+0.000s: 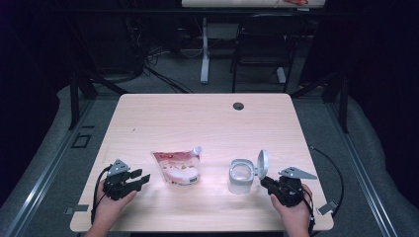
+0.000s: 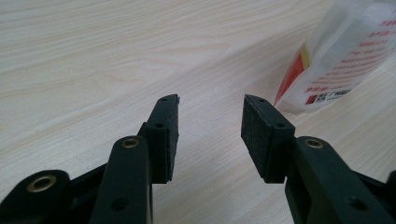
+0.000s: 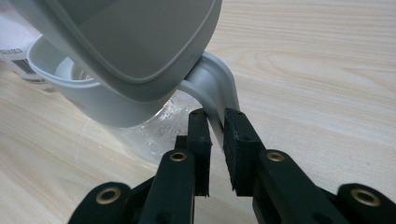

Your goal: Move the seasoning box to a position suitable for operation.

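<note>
R gripper (image 3: 215, 125) jaws pinching hinge tab of container (image 1: 241, 176) lid (image 1: 263, 163); L gripper (image 2: 210, 119) jaws gaping, empty, nr snack pouch (image 1: 178, 168) on counter (image 1: 197, 118). Next, prob: L grabbing pouch w/o crushing.

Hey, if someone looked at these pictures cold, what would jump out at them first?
Probably the clear container right of the table's middle, its grey lid flipped up, with the right gripper closed on the lid's hinge strap. Next, the white and red snack pouch at the centre, beside the open left gripper.
</note>
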